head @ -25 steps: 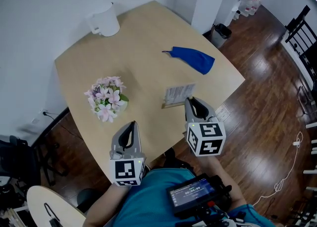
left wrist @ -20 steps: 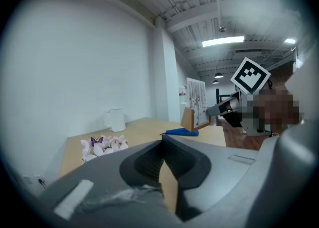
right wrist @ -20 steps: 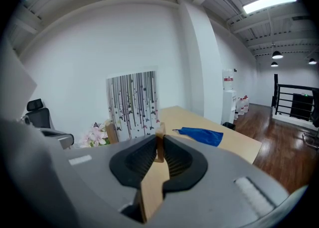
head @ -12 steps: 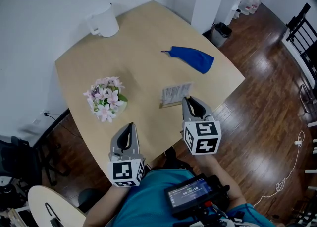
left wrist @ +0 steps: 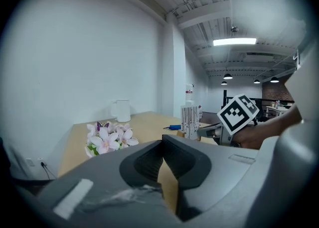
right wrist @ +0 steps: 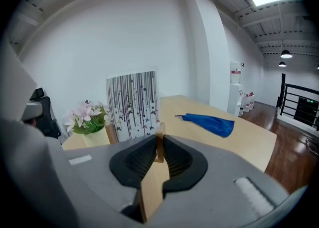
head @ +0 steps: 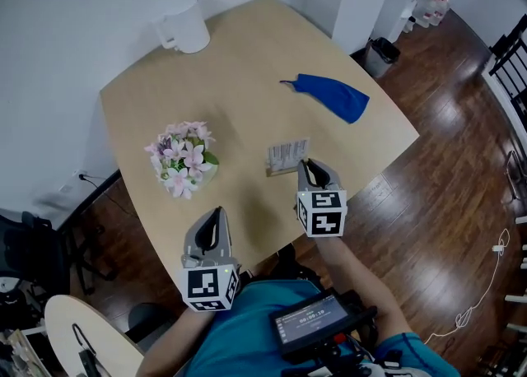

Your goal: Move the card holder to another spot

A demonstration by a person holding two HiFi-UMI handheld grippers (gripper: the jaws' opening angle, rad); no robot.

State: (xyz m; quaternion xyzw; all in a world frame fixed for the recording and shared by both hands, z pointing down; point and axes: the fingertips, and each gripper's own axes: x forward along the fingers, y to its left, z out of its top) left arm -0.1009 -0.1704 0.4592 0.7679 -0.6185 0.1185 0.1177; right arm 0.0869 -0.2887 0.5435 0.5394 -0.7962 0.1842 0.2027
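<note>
wooden table [head: 247,54] bears white jug [head: 188,28], blue cloth [head: 333,94], flowers [head: 183,157], card holder [head: 287,155].

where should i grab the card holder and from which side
Grip the wooden base at its near end, coming in low from the person's side of the table. The striped card stands upright and thin, so it would likely bend; the base is solid and narrow enough to pinch. The right gripper is shut on the card holder there.

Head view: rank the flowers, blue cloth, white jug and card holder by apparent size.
Largest: flowers and blue cloth, about alike, so unranked.
Next: white jug.
Smallest: card holder.
</note>
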